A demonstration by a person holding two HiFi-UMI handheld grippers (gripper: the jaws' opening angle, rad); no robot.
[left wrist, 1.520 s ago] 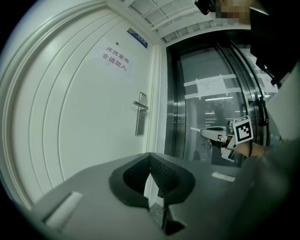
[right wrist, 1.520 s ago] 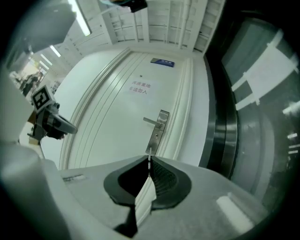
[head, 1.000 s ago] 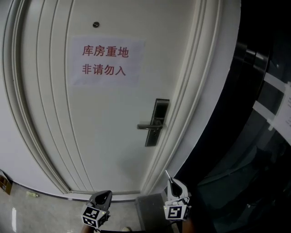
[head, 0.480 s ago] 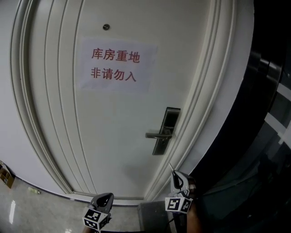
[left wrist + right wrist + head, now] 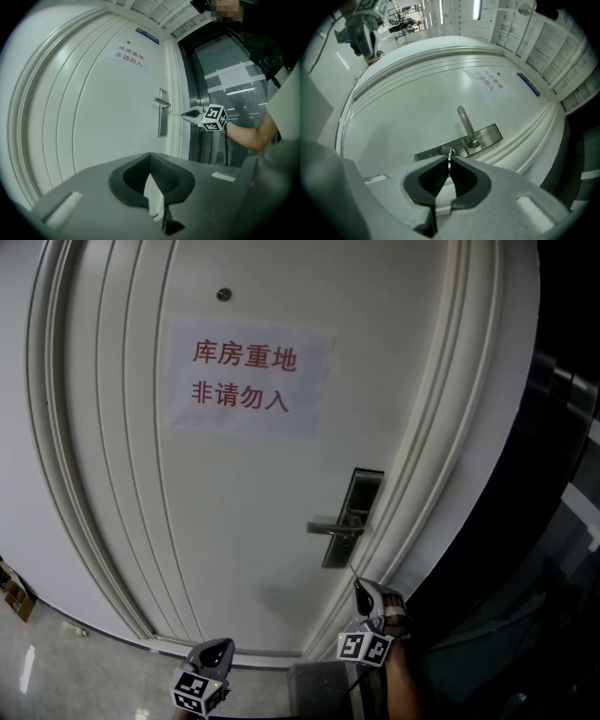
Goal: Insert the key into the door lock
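I'm seeing the paper sign (image 5: 246,381) hanging on the door (image 5: 225,521) up-left of the lock plate (image 5: 352,518), with my right gripper (image 5: 360,587) holding the key (image 5: 449,161) just below it.

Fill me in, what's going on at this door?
A person stands before a white door with a gripper in each hand. The right gripper is shut on a key, aimed at the lock plate by the lever handle. The key is not yet in. The left gripper hangs low, shut and empty.

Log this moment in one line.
right claw: shut on key | key: aimed at lock plate, not inserted | left claw: shut, empty
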